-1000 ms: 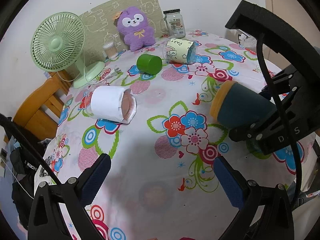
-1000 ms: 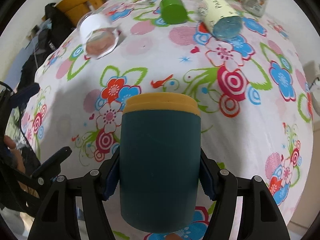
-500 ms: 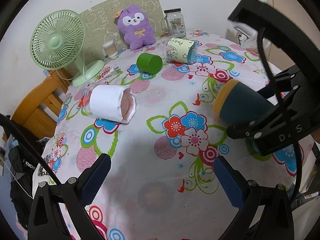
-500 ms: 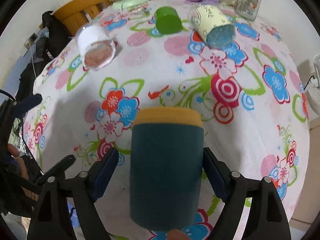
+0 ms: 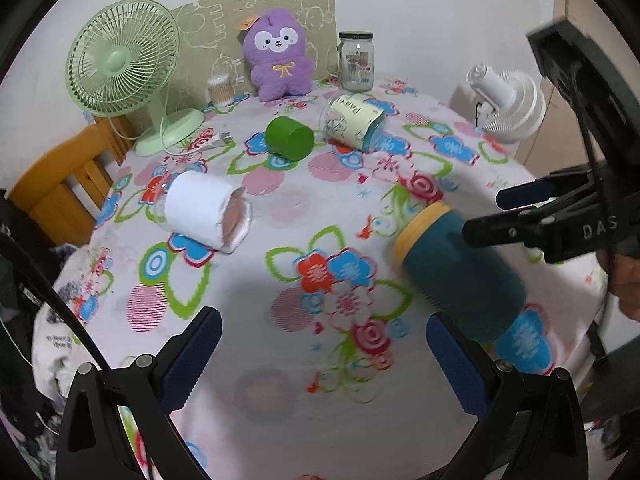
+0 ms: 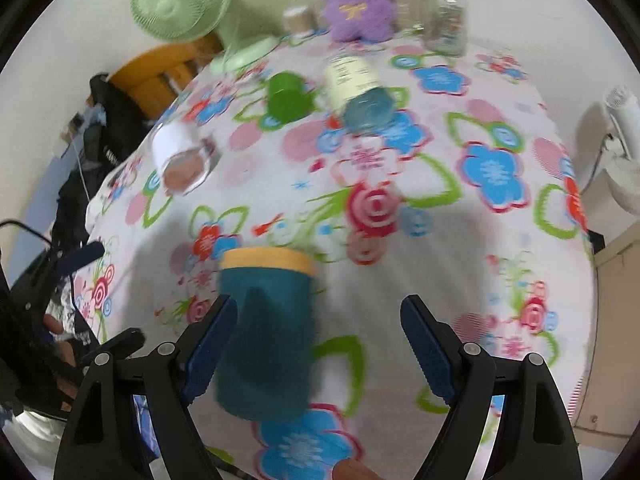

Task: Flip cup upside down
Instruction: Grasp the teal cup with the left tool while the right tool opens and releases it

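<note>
A dark teal cup with a yellow rim lies on its side on the flowered tablecloth, rim toward the table's middle. In the right wrist view the cup lies by the left finger, blurred. My right gripper is open, its jaws wide apart, and holds nothing. It shows in the left wrist view just above the cup. My left gripper is open and empty over the near table edge, left of the cup.
A white cup, a green cup and a pale yellow cup lie on their sides farther back. A green fan, a purple plush, a glass jar and a white fan stand behind.
My right gripper has opened and let go of the teal cup, which now lies on the cloth. The gripper has lifted and shifted right of it. My left gripper has hardly moved.
</note>
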The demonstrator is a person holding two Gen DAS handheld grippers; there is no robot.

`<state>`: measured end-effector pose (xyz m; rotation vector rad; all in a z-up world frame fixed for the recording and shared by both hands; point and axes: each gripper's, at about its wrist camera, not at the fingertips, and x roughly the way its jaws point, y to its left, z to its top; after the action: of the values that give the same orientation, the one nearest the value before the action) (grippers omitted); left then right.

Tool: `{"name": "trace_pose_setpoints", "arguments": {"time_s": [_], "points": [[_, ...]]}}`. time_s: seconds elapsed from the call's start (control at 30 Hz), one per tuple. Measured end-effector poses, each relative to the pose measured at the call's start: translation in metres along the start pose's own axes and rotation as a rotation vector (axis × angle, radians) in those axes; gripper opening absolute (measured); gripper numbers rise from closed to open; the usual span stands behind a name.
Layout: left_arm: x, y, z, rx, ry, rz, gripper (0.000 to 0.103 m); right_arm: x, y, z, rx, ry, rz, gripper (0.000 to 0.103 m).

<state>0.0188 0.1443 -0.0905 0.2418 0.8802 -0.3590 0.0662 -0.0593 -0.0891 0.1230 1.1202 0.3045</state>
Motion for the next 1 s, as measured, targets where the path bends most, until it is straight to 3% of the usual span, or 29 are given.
{"name": "trace_pose_setpoints", "arguments": {"time_s": [0.27,0.43,0.67,1.0], "points": [[0.000,-0.019,0.018,-0.148,-0.023,-0.060,0.103,-0.018,-0.042,-0.014,-0.015,-0.049,-0.083,0.086],[0.005,-0.039,0.029,-0.200,-0.002,-0.125,0.103,-0.021,-0.065,-0.023,0.023,-0.062,-0.074,0.086],[0.029,-0.062,0.040,-0.244,0.064,-0.171,0.103,-0.022,-0.091,-0.035,0.069,-0.065,-0.082,0.086],[0.056,-0.071,0.043,-0.307,0.172,-0.177,0.103,-0.017,-0.110,-0.048,0.079,-0.070,-0.092,0.086]]}}
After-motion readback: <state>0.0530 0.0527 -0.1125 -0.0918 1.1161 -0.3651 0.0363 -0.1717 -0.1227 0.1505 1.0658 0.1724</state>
